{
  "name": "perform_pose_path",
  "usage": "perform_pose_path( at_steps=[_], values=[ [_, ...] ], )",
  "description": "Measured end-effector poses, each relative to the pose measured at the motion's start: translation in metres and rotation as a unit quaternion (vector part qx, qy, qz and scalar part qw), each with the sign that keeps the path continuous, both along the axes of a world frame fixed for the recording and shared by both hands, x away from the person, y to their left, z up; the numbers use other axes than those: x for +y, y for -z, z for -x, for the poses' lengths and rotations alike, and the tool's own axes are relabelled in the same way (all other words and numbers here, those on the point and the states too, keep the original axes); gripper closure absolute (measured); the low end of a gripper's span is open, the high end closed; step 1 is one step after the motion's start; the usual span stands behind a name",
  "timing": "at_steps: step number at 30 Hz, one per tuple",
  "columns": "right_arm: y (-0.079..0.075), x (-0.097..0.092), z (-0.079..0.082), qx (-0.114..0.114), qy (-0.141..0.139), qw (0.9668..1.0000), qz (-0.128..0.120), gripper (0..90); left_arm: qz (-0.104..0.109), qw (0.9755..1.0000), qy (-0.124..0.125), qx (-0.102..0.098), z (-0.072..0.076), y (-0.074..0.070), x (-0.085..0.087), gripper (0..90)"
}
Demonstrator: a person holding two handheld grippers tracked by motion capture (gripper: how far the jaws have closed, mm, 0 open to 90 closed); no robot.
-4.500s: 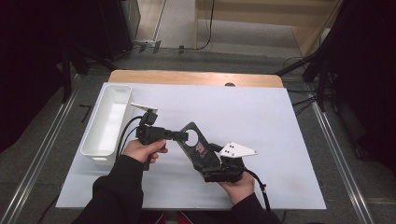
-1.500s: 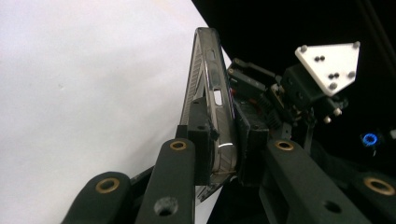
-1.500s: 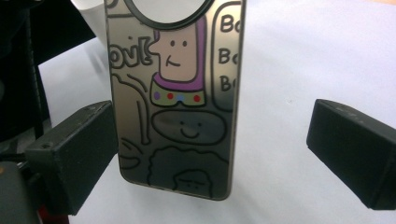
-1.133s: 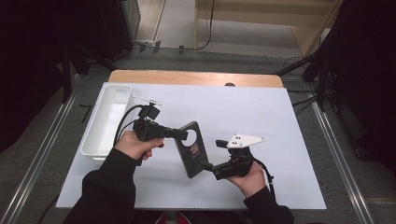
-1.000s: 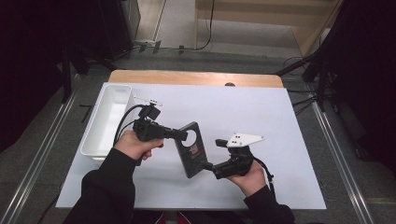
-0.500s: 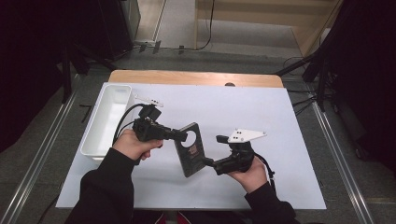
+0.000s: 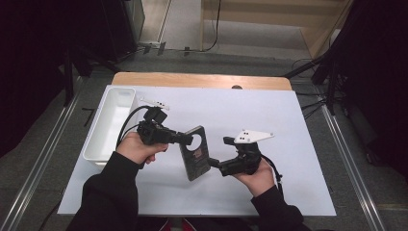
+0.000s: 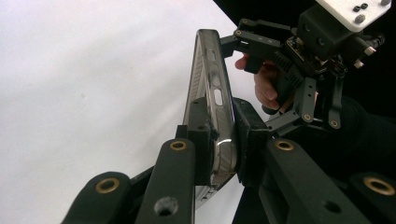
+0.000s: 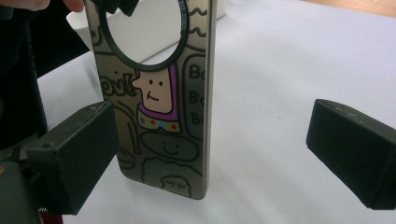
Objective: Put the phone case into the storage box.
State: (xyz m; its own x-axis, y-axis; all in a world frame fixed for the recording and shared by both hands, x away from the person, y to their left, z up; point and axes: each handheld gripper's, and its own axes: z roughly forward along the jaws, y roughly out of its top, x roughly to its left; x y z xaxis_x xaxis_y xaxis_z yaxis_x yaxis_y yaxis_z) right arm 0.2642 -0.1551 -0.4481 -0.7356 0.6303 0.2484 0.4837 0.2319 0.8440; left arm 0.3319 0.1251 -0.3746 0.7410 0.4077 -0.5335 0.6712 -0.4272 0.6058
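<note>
The right hand-held gripper (image 7: 215, 162) has drawn back a little from the phone case (image 7: 195, 152), and its jaws now stand apart on either side of the lower end without pressing it. So the case hangs only in the left hand-held gripper (image 7: 185, 139), which is clamped on its upper edge above the white worktop (image 7: 288, 120). I judge the handover to the left side is nearly complete. The case is dark gold, with cartoon figures and a ring-shaped hole.

I read "cool" on the phone case (image 9: 154, 107) ring rim, right gripper view. Doodle letters "Bo" beside the cartoon figure; rest cut off.
</note>
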Motion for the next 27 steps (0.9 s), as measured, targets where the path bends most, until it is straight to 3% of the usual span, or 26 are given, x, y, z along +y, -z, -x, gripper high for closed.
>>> perform_pose_path(
  at_steps=[6, 9, 23, 27],
  values=[
    [-0.003, 0.003, -0.005, -0.001, 0.015, 0.9999, 0.004, 1.7, -0.004, 1.0000, 0.004, -0.007, -0.003, -0.002, -0.003, 78.9],
    [-0.005, 0.004, -0.008, -0.002, 0.027, 0.9996, 0.004, 11.8, -0.006, 0.9999, 0.006, -0.008, -0.004, -0.002, -0.005, 78.9],
    [-0.019, 0.010, -0.015, -0.013, 0.038, 0.9992, -0.001, 13.0, -0.012, 0.9998, 0.006, -0.016, -0.005, 0.000, -0.008, 78.9],
    [-0.021, 0.010, -0.017, -0.015, 0.043, 0.9989, -0.005, 18.0, -0.010, 0.9998, 0.006, -0.017, -0.004, -0.001, -0.008, 78.9]
  ],
)
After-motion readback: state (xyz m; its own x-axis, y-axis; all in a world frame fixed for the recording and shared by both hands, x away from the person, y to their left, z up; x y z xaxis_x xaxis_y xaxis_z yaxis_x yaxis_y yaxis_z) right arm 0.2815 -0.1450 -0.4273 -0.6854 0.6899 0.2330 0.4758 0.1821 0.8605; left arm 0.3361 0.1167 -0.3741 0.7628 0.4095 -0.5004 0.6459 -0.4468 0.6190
